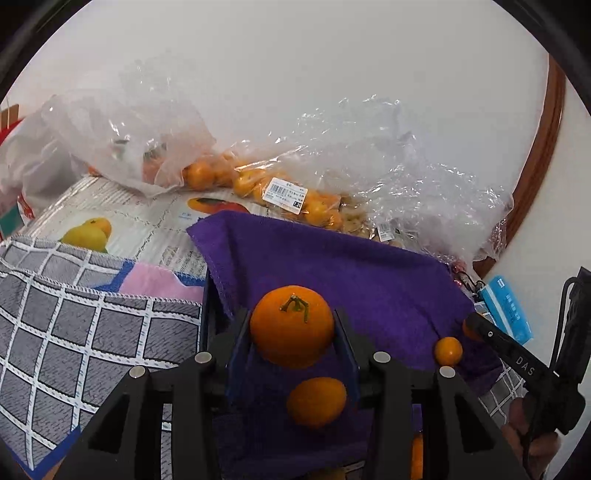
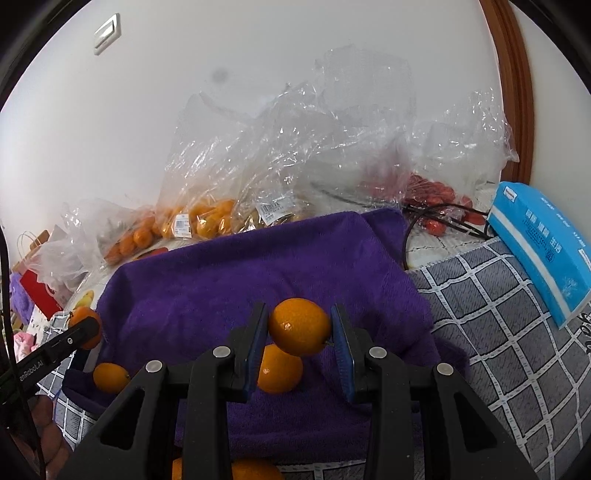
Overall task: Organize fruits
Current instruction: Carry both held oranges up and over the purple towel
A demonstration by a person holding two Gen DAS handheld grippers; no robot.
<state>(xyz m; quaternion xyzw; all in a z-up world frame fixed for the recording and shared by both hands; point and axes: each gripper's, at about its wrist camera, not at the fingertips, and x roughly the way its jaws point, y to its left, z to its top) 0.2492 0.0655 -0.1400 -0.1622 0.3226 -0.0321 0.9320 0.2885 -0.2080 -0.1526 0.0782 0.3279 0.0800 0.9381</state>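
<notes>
The left hand-held gripper [image 1: 292, 334] pinches a stemmed mandarin [image 1: 291, 325] between its blue pads, the green stem end turned up toward the camera. The fruit hangs just above a purple towel [image 1: 332, 258]. Below it on the towel lies a second mandarin [image 1: 316, 401], and a small kumquat [image 1: 448, 350] rests near the towel's right side, next to the tip of the other tool.

The right hand-held gripper [image 2: 300, 334] is closed on an oval orange fruit [image 2: 299, 326], both pads pressed against its sides. Directly beneath it another mandarin [image 2: 279, 368] sits on the same purple towel [image 2: 240, 280], and a small orange fruit [image 2: 110, 377] lies at the towel's left edge. At the far left of this view the left tool's finger [image 2: 70, 341] shows with its mandarin partly hidden behind it.

The towel is spread over a grey checked cloth [image 1: 74, 332] that covers the counter; a sheet printed with fruit pictures [image 1: 122, 218] lies beyond it. Along the back, crumpled clear plastic bags [image 1: 369, 155] hold more orange fruit [image 1: 207, 173], one carrying a white price label [image 1: 285, 195]. In the right view a bag of small red fruit [image 2: 432, 199] sits further to the right, and a blue tissue pack [image 2: 543, 251] leans on the checked cloth. A plain white wall [image 2: 258, 74] rises behind, with a light switch [image 2: 107, 33] high on the left and a brown wooden frame [image 2: 513, 92] on the right.
</notes>
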